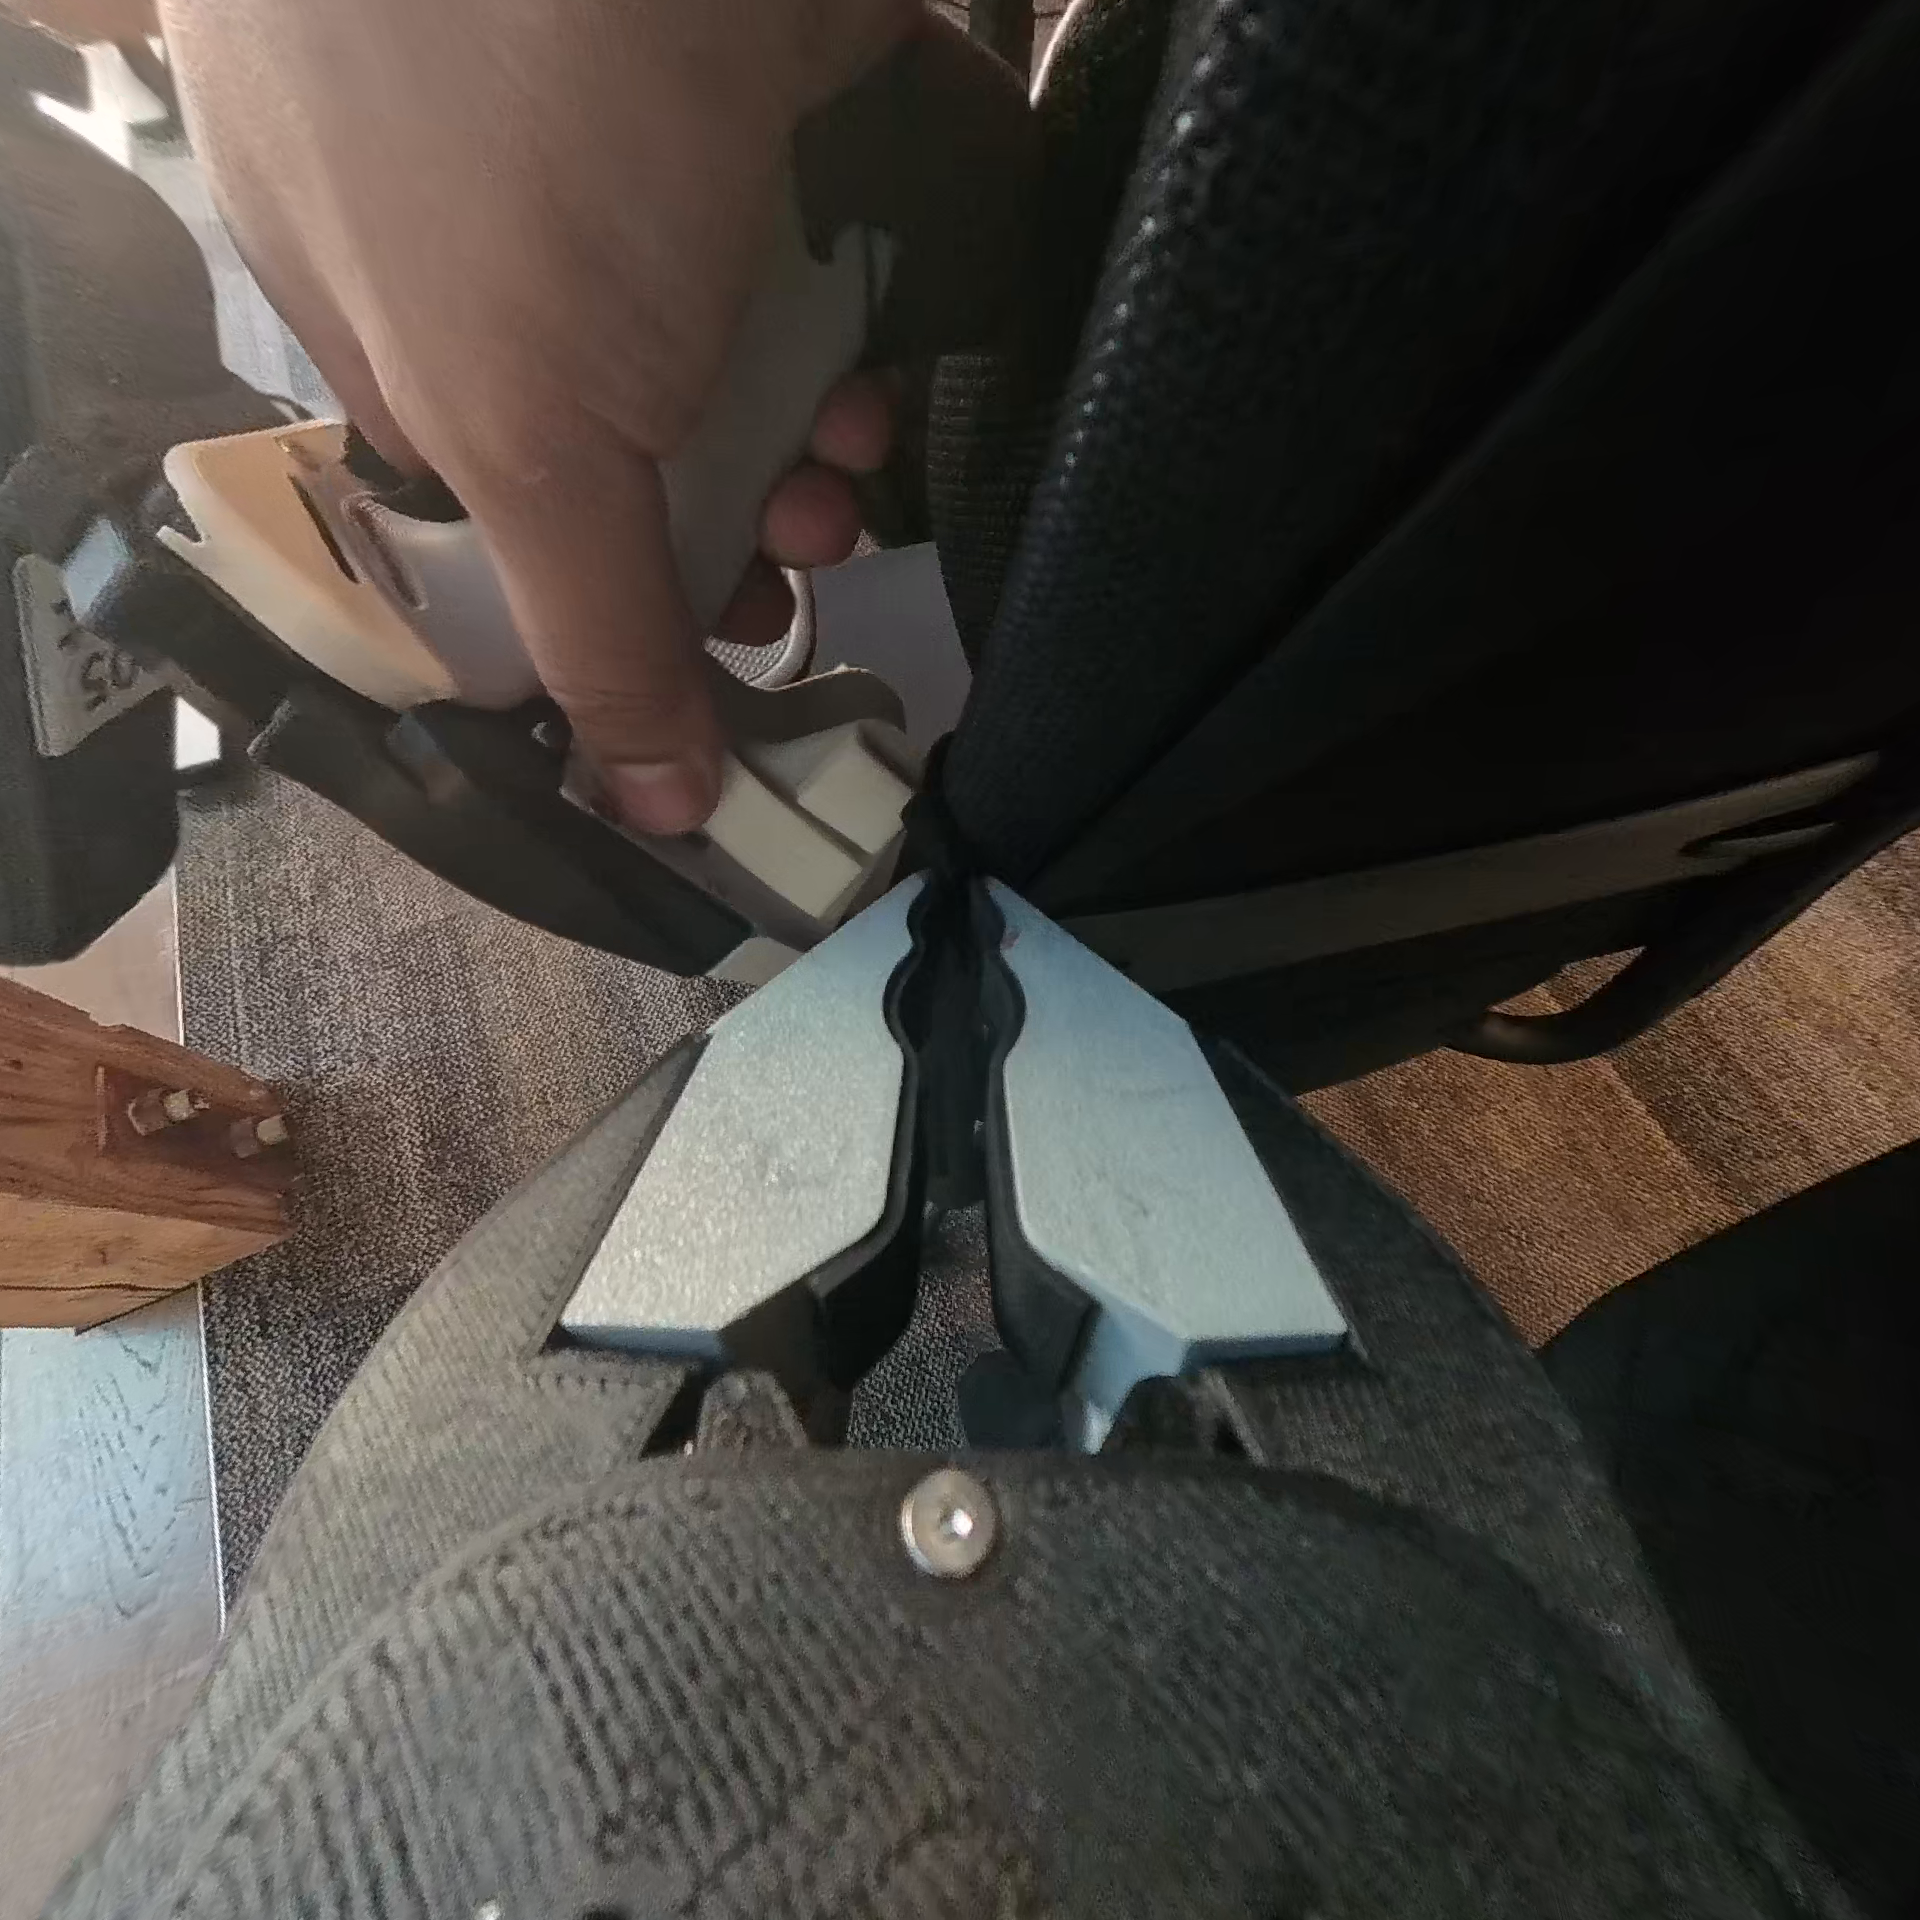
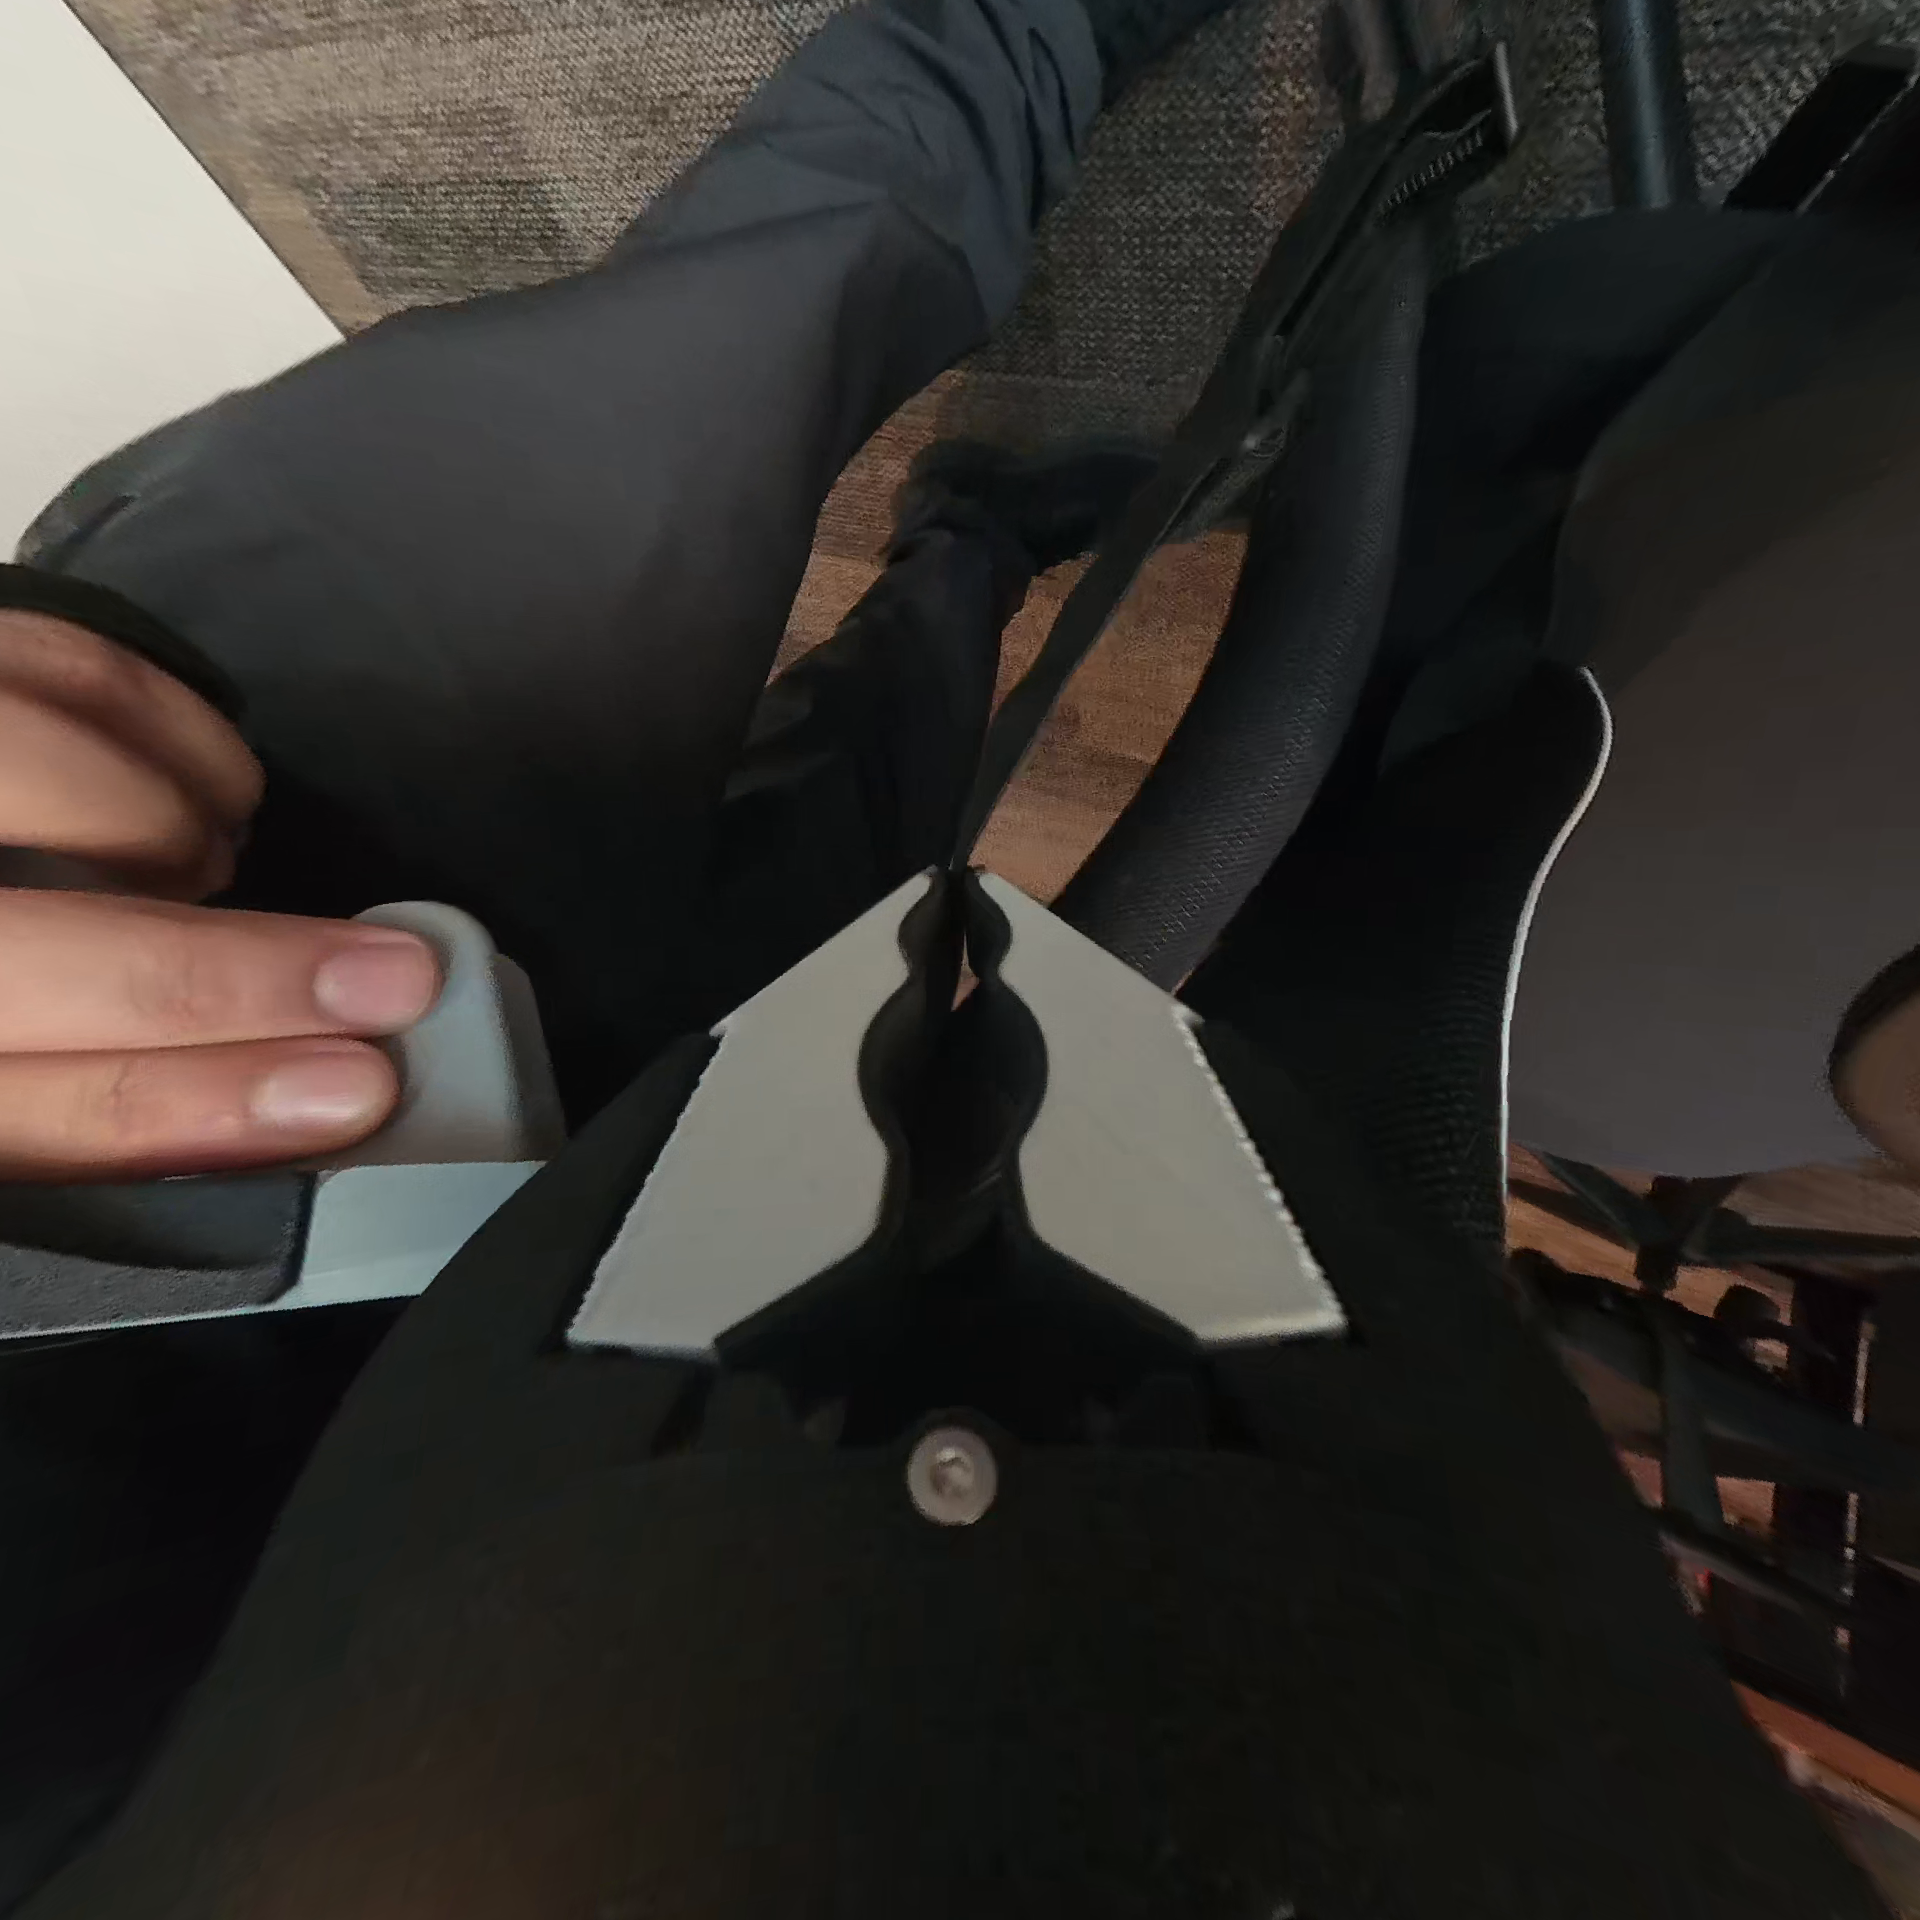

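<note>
We have both grippers clamped on the same black bag. The left gripper (image 1: 951, 914) has its pale blue fingers (image 1: 769, 1122) pinched narrow on a knotted black cord (image 1: 940, 831) at the corner of a coarse mesh backpack panel (image 1: 1195, 468), which rises toward one o'clock. At ten o'clock in that view a hand (image 1: 499, 312) grips the white-and-grey handle of the other tool.

The right gripper (image 2: 956, 894) has its fingers (image 2: 790, 1122) closed on a thin black strap (image 2: 1049, 686) running taut toward one o'clock, up to a zipper tape (image 2: 1444, 135). The padded shoulder strap (image 2: 1226, 790) curves just beside it at two o'clock; dark smooth trouser fabric (image 2: 499, 540) fills ten o'clock, over grey carpet (image 2: 499, 156).

To hold well, we judge that both pinches should stay near the fingertips, where the wavy rubber lining bites, and pull in line with strap and cord so that neither slips sideways.

The mesh is stiff and pebbled, the strap flat woven webbing, the cord soft and bunched. The gripper bodies are matte, ridged black plastic. A rough wooden block (image 1: 125, 1174) sits at nine o'clock.
</note>
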A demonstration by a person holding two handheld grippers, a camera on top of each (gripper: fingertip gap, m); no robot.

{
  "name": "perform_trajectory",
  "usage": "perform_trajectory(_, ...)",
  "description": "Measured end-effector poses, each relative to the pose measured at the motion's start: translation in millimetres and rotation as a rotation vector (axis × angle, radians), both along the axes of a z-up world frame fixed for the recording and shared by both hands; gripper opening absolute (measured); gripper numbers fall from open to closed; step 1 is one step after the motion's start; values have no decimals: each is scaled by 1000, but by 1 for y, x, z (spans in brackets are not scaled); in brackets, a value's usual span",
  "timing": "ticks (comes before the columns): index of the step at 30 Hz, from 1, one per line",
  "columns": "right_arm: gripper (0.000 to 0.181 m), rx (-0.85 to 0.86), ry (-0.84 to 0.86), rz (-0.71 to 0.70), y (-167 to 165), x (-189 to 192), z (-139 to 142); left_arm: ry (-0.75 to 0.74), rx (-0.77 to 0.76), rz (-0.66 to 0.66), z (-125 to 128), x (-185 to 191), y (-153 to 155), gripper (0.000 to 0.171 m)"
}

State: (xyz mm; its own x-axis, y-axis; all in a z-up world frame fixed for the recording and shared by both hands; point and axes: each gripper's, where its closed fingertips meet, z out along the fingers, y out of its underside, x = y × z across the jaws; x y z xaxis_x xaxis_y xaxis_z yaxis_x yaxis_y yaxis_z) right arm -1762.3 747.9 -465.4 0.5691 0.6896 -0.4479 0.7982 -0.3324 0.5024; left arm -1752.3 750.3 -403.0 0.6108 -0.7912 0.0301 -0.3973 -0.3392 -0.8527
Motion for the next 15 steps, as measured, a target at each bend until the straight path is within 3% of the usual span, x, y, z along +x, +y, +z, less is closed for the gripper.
perform_trajectory(7, 0, -95, 217, -136, -18, -38, 26, -43, -78, -90, 7, -27, -23, 3)
perform_trajectory(11, 0, -185, 309, -108, -38, -50, 44, -25, -146, -142, -4, -83, -29, 24)
perform_trajectory(15, 0, -232, 342, -32, -58, -53, 52, -23, -294, -272, -23, -107, -27, 41)
